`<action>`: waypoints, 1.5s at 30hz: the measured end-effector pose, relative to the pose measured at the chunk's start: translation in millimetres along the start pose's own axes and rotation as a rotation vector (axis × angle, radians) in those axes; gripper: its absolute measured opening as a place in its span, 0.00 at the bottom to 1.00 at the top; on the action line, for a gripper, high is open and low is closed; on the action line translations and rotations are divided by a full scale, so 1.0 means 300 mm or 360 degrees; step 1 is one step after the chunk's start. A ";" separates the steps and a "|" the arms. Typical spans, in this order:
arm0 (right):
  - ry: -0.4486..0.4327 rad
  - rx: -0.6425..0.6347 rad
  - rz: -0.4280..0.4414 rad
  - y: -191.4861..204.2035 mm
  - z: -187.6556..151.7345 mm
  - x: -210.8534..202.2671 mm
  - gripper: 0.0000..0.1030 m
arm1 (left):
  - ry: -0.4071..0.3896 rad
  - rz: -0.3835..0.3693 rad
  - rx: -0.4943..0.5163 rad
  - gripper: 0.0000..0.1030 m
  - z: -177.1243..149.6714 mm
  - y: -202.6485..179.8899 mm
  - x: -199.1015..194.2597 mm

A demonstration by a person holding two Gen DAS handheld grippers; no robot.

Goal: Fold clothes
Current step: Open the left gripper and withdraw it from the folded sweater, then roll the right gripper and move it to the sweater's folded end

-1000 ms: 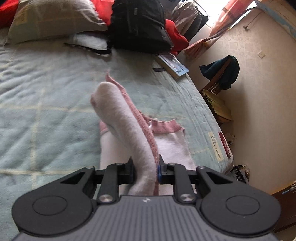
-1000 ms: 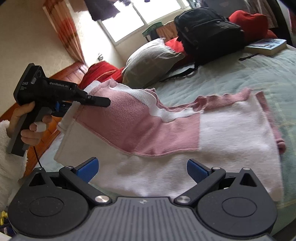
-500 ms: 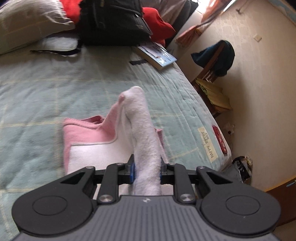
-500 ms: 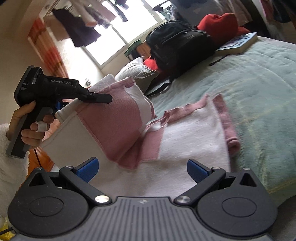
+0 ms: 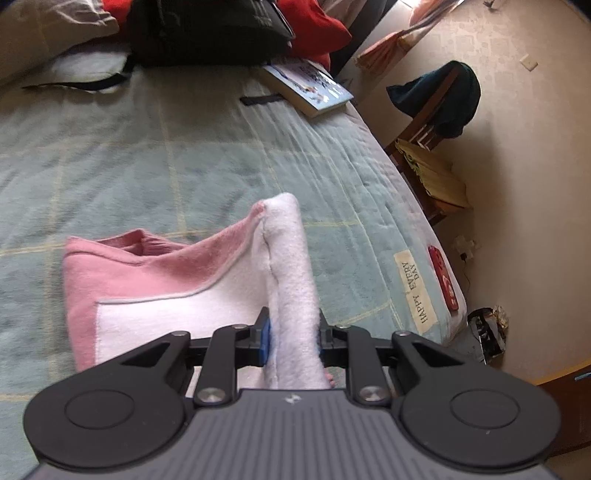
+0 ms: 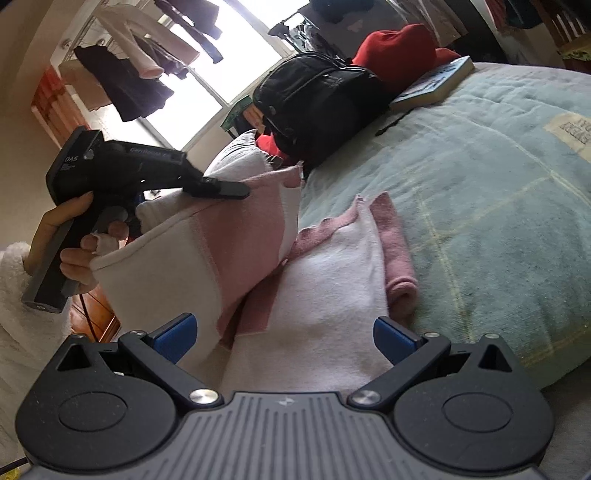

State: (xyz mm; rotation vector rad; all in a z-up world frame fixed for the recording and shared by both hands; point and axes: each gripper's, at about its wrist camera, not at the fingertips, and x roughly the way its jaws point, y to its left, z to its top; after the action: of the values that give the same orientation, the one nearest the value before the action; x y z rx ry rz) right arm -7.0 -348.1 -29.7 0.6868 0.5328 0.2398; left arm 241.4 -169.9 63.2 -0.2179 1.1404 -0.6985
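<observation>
Carried further across the bed [image 5: 184, 147] since a second ago, the pink-and-white garment [image 6: 325, 280] is partly doubled over, its lifted half not yet laid flat on the lower one. Left claw [image 5: 291, 332]: clamped on a white fold at the raised edge. Right claw [image 6: 284, 332]: jaws wide, empty, hovering just above the garment's near hem.

The backpack [image 5: 207, 33] and pillow [image 5: 48, 33] are cut off at twelve o'clock. The garment's [image 6: 310, 295] near hem hides behind the right gripper [image 6: 284, 336] at six o'clock.
</observation>
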 end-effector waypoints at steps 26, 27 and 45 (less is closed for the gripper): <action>0.0180 0.0114 0.0189 -0.074 -0.005 0.044 1.00 | -0.0097 -0.0015 0.0410 0.61 -0.172 -0.127 0.075; 0.0212 0.0150 0.0223 -0.081 -0.010 0.053 1.00 | -0.0117 0.0057 0.0488 0.62 -0.201 -0.132 0.056; 0.0347 0.0818 0.0432 -0.284 -0.029 0.139 1.00 | -0.0161 0.0534 0.1237 0.74 -0.671 -0.194 0.057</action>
State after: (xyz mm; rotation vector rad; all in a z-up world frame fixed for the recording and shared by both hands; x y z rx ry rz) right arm 26.6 -391.6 -107.5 1.2455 0.7193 0.4429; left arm 43.7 -188.0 -5.9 0.5780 0.7155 -0.7678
